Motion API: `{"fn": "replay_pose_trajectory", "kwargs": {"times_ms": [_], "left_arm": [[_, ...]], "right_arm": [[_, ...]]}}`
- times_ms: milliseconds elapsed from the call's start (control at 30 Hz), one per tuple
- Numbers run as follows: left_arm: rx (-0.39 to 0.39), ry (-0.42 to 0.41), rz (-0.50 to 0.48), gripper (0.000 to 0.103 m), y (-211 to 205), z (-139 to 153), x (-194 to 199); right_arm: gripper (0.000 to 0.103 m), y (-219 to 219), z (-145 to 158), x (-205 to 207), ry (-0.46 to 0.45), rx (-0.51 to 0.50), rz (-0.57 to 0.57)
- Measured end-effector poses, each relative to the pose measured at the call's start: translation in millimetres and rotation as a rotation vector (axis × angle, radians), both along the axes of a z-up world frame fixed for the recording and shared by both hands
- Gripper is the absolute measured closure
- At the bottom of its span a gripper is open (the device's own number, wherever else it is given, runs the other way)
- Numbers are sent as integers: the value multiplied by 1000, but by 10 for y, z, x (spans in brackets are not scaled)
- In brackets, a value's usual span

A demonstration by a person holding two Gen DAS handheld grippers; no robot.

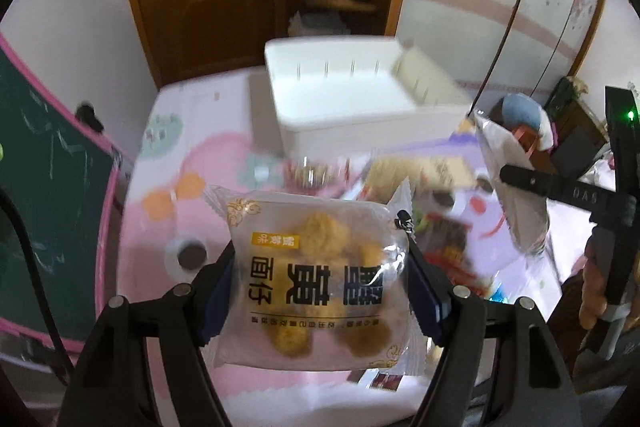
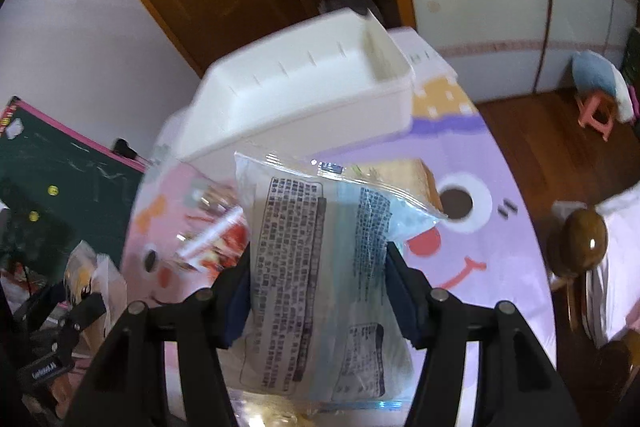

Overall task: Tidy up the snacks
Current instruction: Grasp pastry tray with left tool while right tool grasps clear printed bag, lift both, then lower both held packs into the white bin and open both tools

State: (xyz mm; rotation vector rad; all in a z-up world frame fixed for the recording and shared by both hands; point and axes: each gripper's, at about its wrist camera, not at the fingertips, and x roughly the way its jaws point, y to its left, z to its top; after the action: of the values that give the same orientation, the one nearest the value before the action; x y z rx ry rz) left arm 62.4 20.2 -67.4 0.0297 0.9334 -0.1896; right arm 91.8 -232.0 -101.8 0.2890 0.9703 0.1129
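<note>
Both raised above the table — left tool (image 1: 320, 279) pinching a biscuit packet (image 1: 316, 283), right tool (image 2: 318, 291) a printed packet (image 2: 320, 267).

- A clear snack packet (image 1: 316, 283) of golden fried pieces is hanging in the air, print upside down.
- A pale blue-printed packet (image 2: 320, 283) is standing upright, aloft.
- A white bin (image 1: 348, 95) is sitting open beyond both.
</note>
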Motion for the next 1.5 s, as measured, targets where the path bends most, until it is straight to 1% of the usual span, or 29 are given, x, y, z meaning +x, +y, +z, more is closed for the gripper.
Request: {"fn": "replay_pose_trajectory", "kwargs": {"times_ms": [100,167,300,367,400,500,600,700,767,867,933,1000,1033,1133,1167,1233,1300,1400,1433,1500], "left_arm": [[10,-71,-15,29,-62,400,143],[28,-101,-19,29,-111,606,250],[45,-161,-12,28,-210,1076,625],[53,-196,-4,28,-272,1283,854],[58,-212,1,28,-311,1372,995],[67,-241,20,28,-420,1495,1401],[81,-245,37,28,-531,1452,1784],[90,-219,49,28,-608,1234,2162],[94,-192,54,28,-652,1011,2385],[93,-149,71,27,-681,679,2647],[91,-126,81,26,-690,481,2773],[89,-99,96,21,-690,309,2877],[75,-73,99,17,-674,217,2929],[26,-17,86,16,-644,60,3029],[25,-12,83,16,-642,41,3033],[40,-23,84,16,-647,35,3017],[29,-53,77,16,-630,74,2954],[-56,-83,59,16,-560,171,2812],[-72,-95,56,16,-517,214,2725],[-79,-126,48,16,-466,322,2537]], "right_arm": [[44,16,336,106,-59,-7,26],[43,-2,588,231,-98,-14,27],[43,-31,1181,547,-207,-69,6],[43,-26,1408,698,-250,-97,-2],[43,-14,1535,818,-275,-120,-3],[42,10,1684,1118,-294,-137,-11],[42,35,1649,1464,-295,-159,-17],[42,53,1415,1810,-247,-184,-27],[42,50,1175,2012,-181,-180,-36],[41,76,895,2207,-128,-189,-27],[41,91,719,2331,-93,-192,-25],[38,92,592,2412,-67,-181,-29],[36,93,539,2451,-60,-167,-27],[32,96,433,2510,-44,-125,-30],[31,93,420,2518,-44,-115,-29],[21,102,441,2459,-66,-131,-34],[20,118,491,2399,-97,-150,-32],[19,98,576,2271,-116,-144,-37],[19,90,608,2225,-117,-140,-33],[19,84,683,2099,-129,-141,-21]]}}
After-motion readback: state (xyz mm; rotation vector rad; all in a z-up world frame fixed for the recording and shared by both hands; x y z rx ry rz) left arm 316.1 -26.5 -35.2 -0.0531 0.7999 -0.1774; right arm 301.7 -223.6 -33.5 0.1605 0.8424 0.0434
